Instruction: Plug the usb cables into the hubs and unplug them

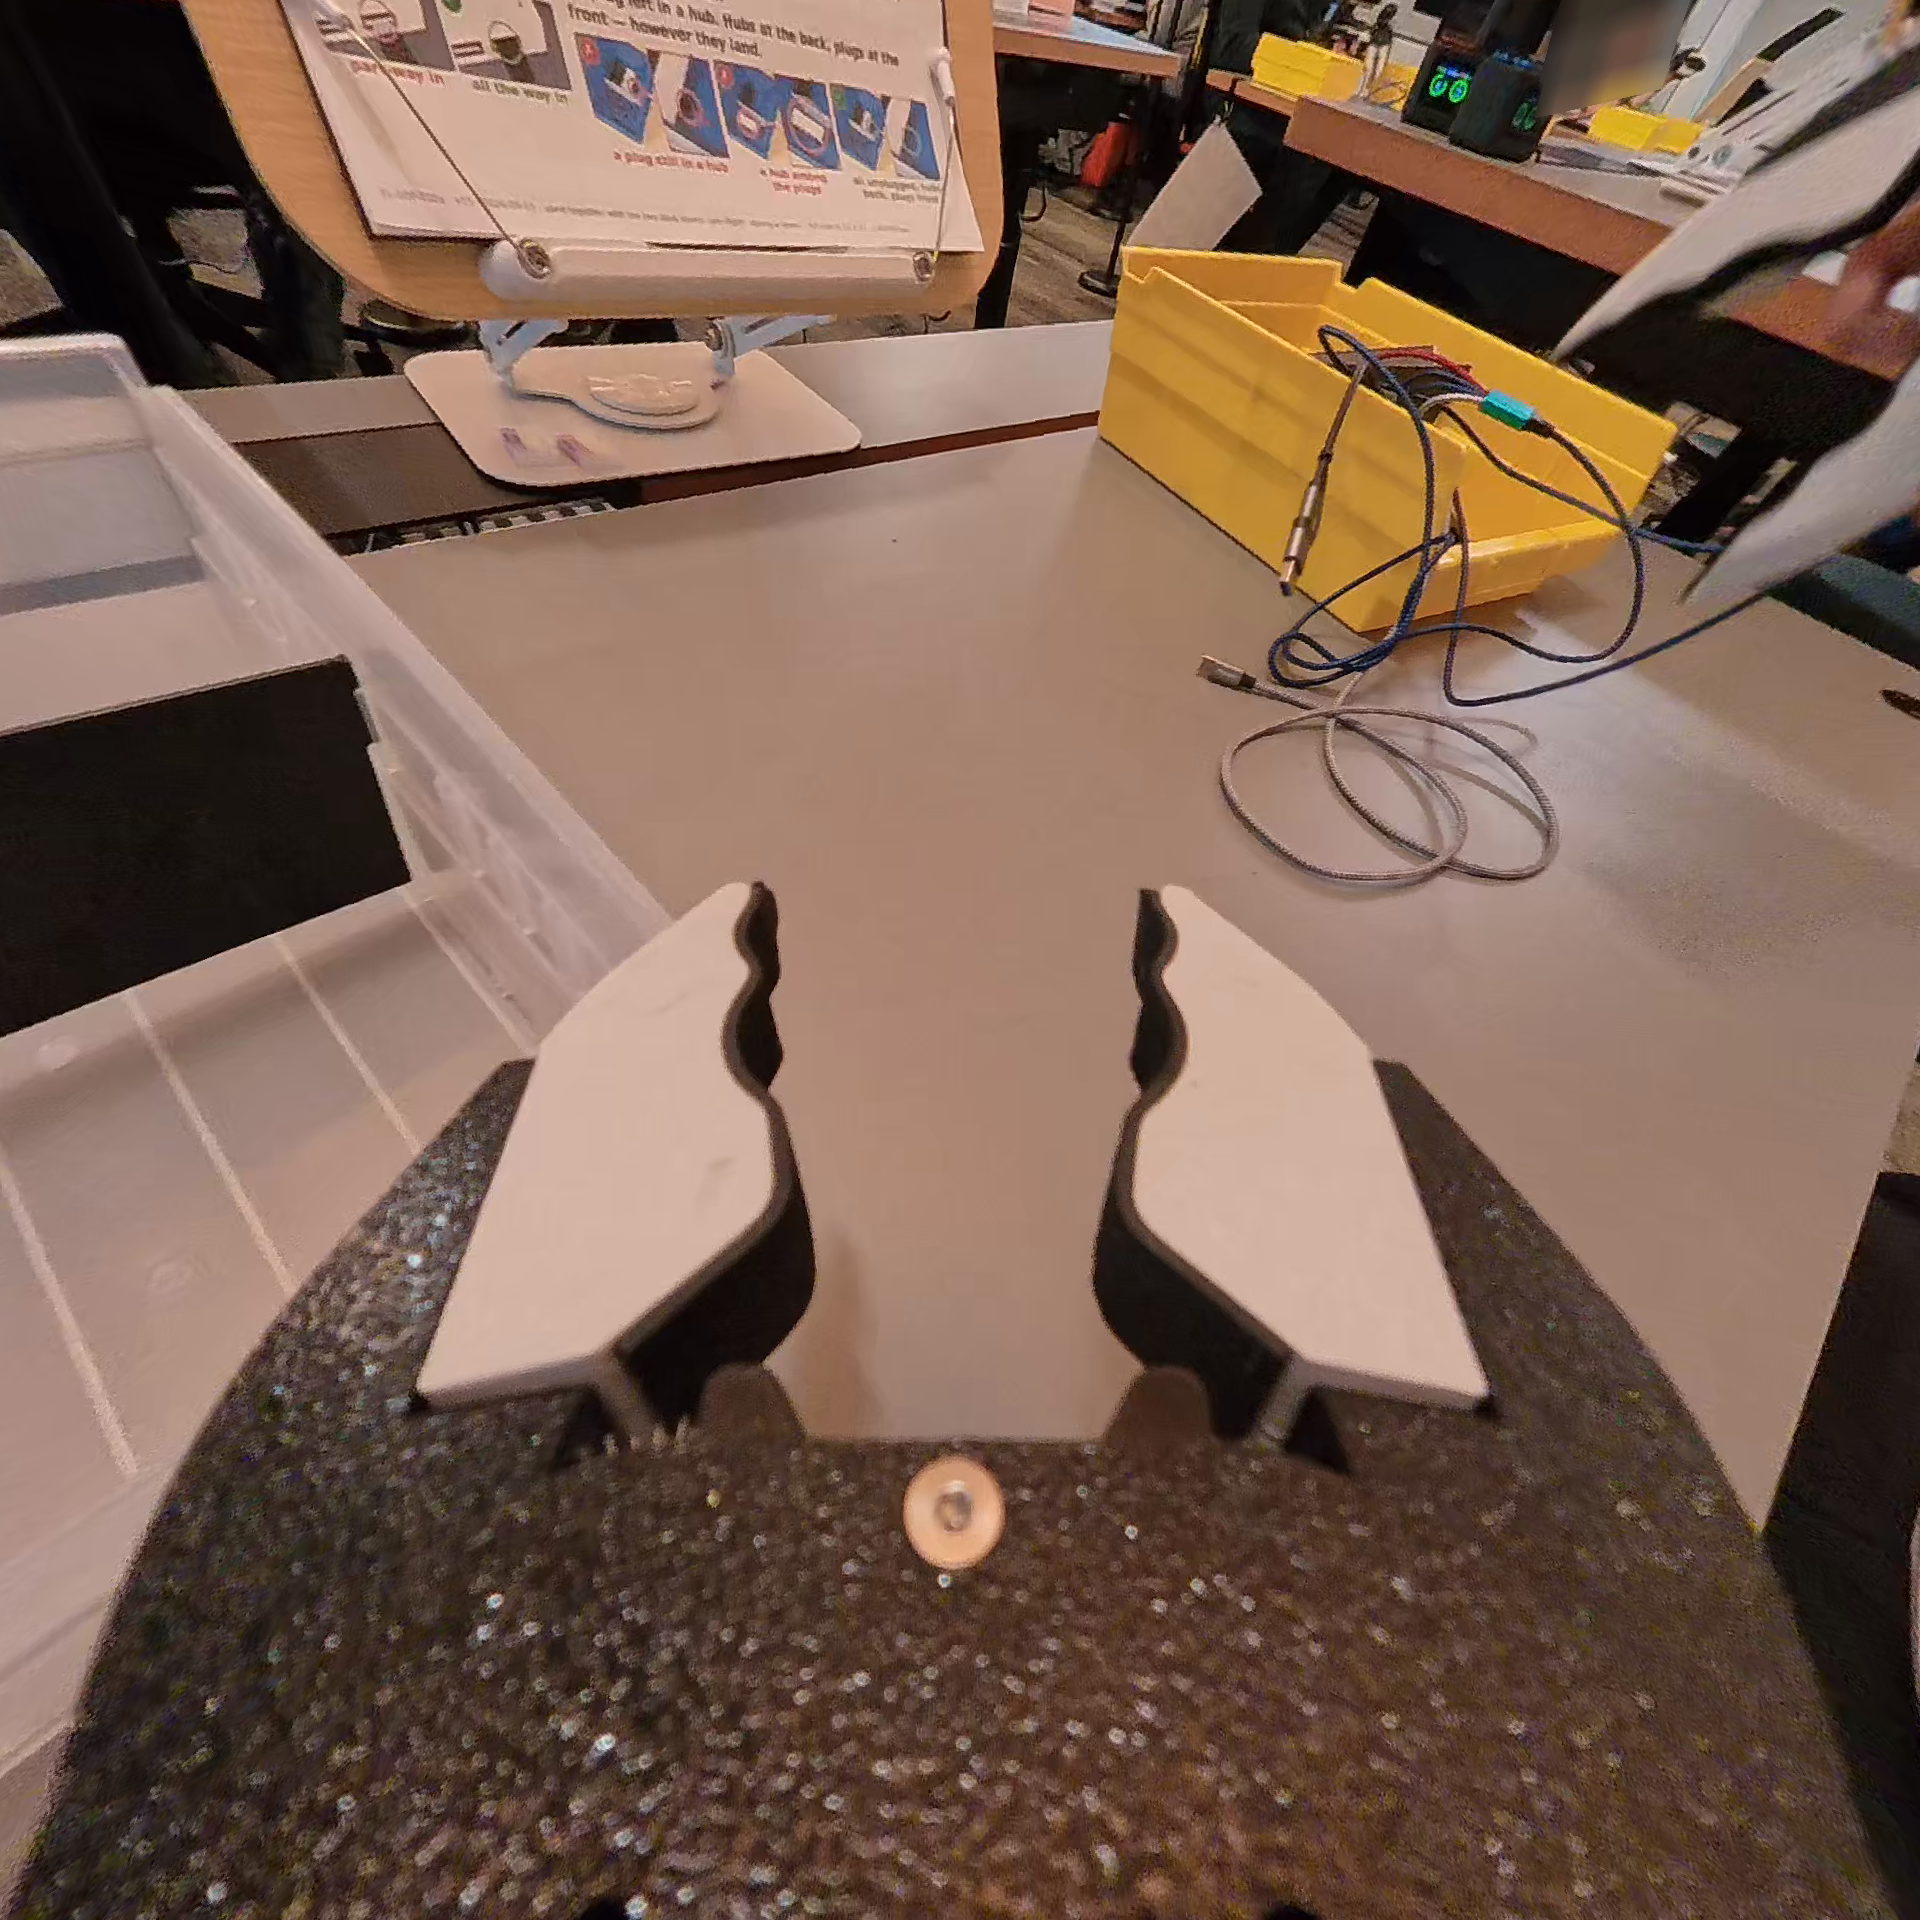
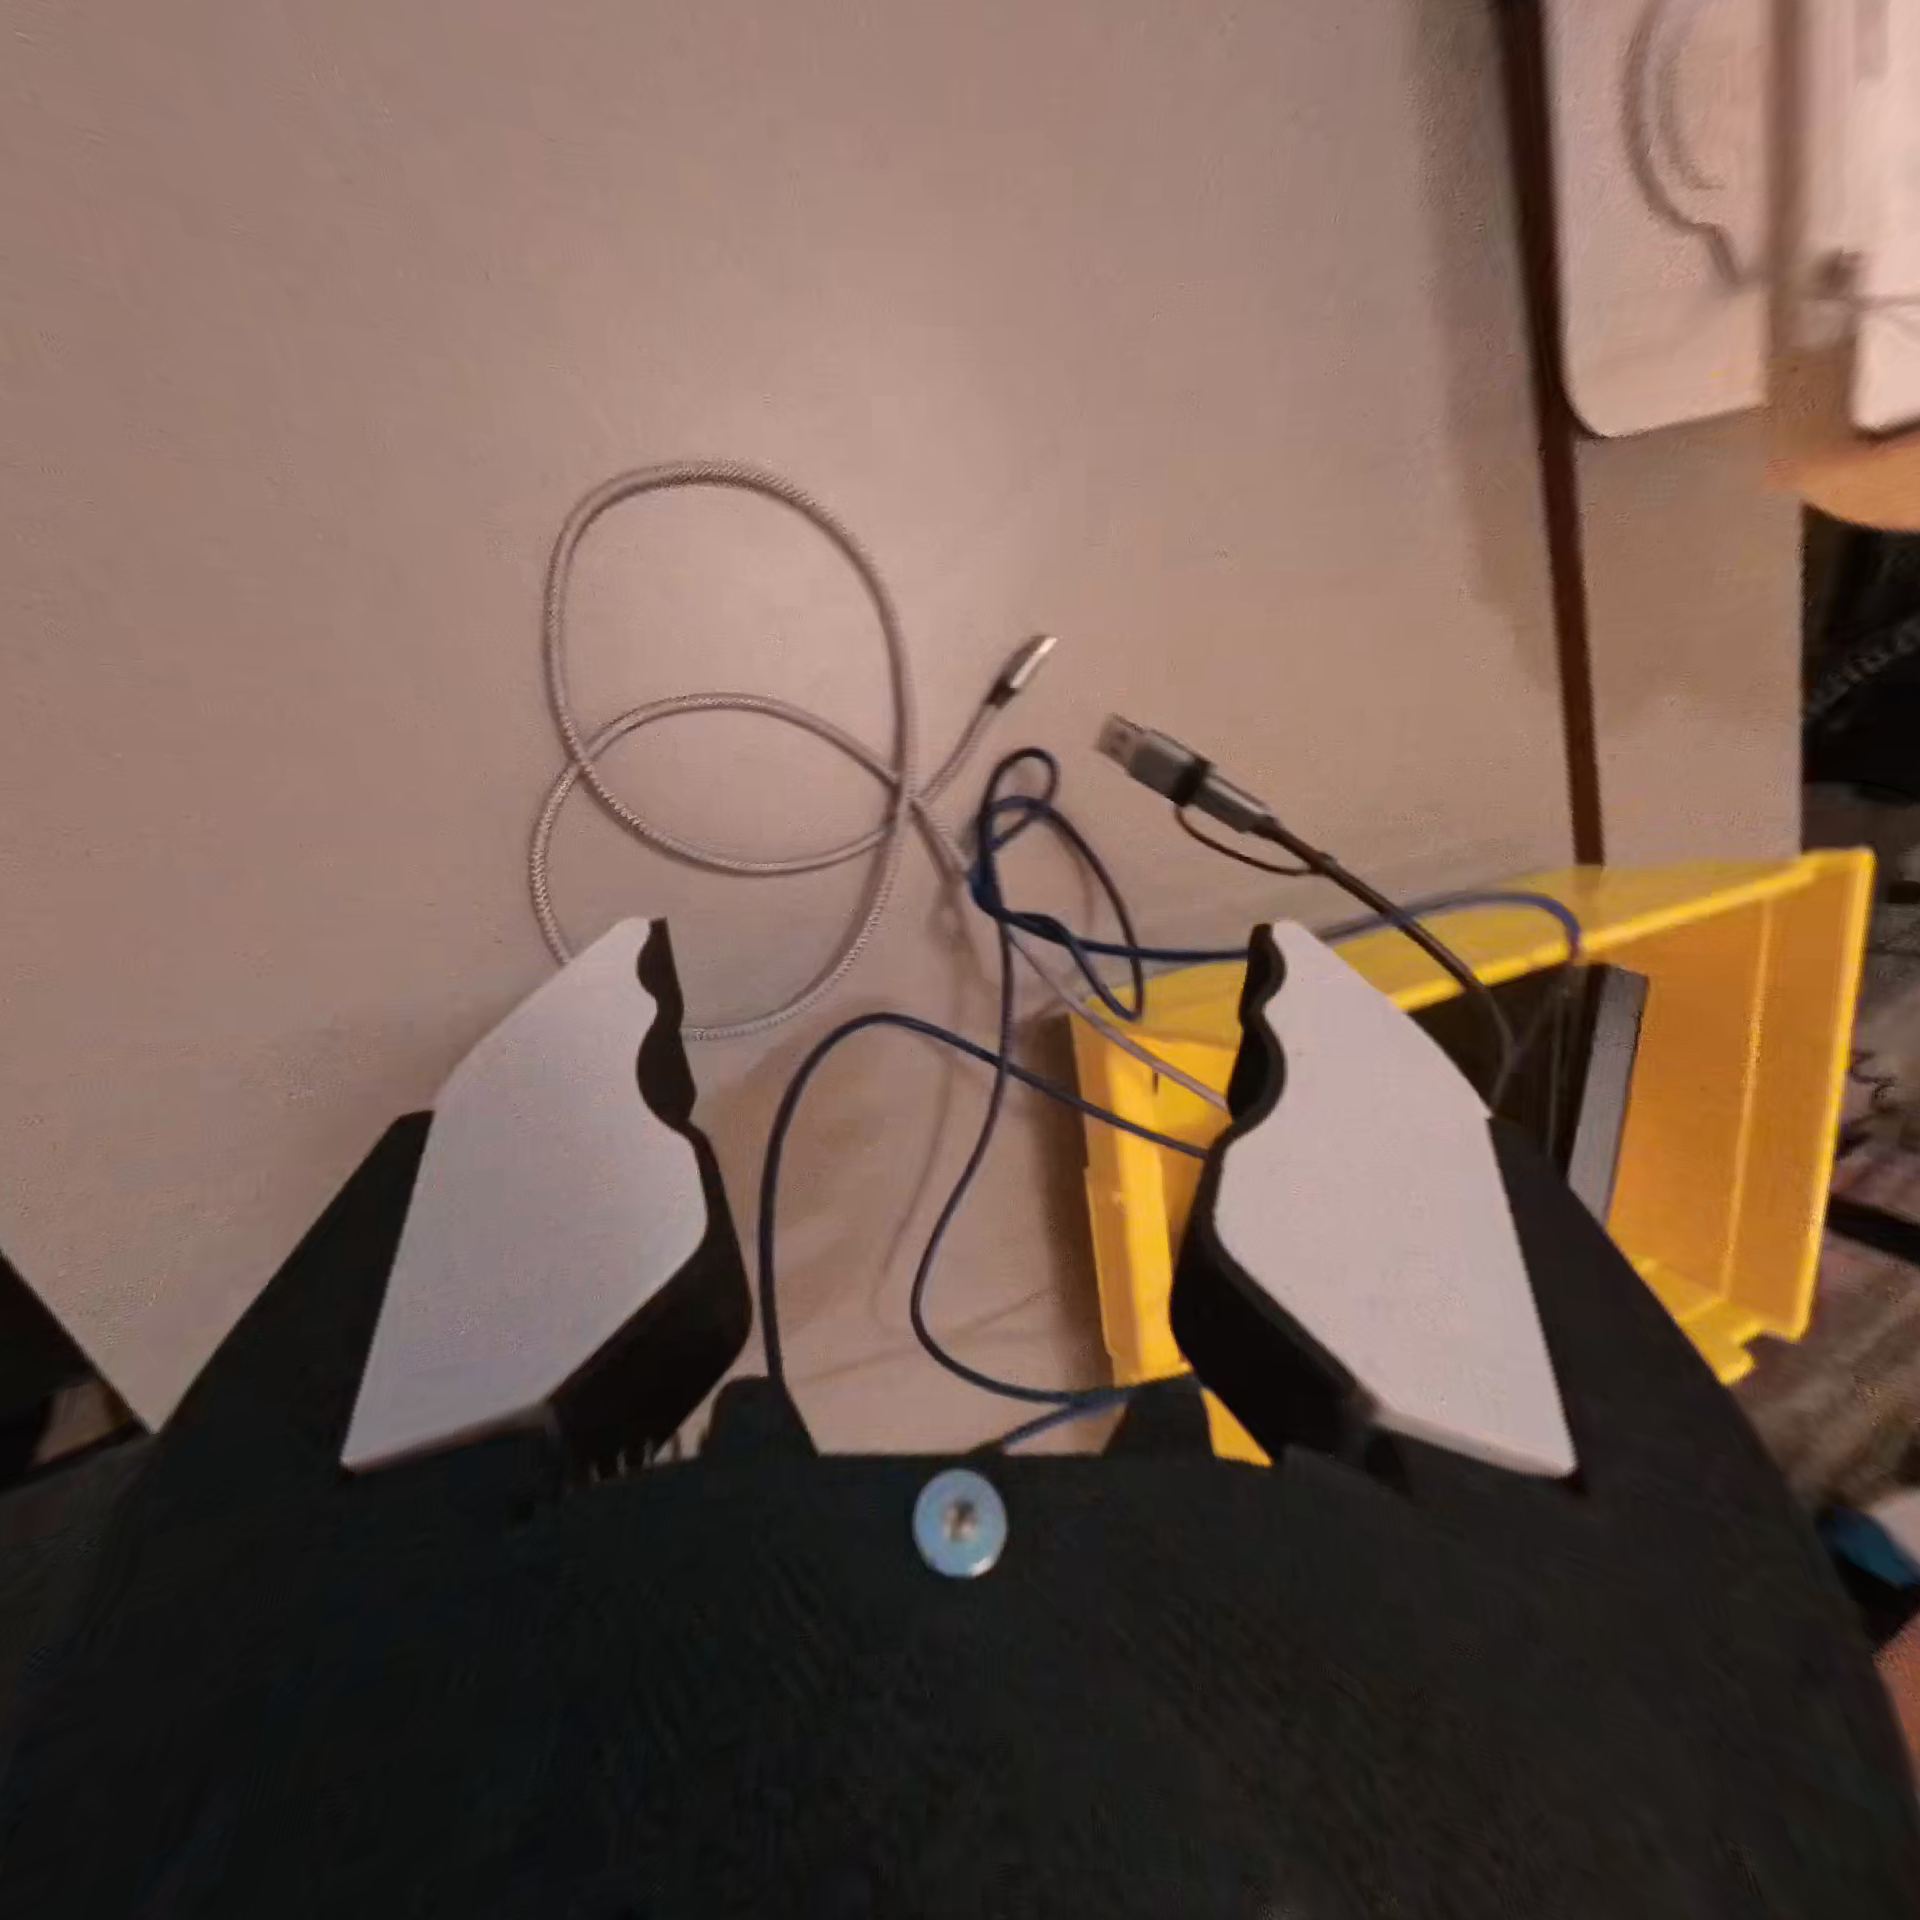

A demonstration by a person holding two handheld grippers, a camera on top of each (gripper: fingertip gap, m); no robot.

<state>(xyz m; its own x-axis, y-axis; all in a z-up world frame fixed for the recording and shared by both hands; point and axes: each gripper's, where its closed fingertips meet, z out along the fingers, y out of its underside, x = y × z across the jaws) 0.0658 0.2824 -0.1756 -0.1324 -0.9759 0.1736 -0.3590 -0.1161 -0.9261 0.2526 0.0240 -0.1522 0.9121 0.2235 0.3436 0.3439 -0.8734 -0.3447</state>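
While nothing is held between them, the jaws of the left gripper are spread wide over bare grey table in the lower middle of the left wrist view. No cable lies between these jaws; the cables are seen well apart, toward the right of the frame. A grey braided cable is coiled on the table at middle right, its metal plug pointing left. Just above it, a blue cable is looped and draped over the wall of a yellow bin at upper right. A dark cable with a long metal plug hangs over the same wall. The other gripper's fingers are glimpsed, blurred, at the right edge. A clear plastic tub fills the left side, and an instruction sheet on a stand is seen at the top.

In the right wrist view, the jaws of the right gripper are likewise spread wide and nothing is gripped. Strands of the blue cable pass through the gap between the jaws, though whether they are touched cannot be told. Beyond the fingertips, the grey braided cable is coiled at centre, its plug above the gap. A dark plug joined to an adapter is seen just right of it. The yellow bin lies at the right, partly behind the right-hand finger.
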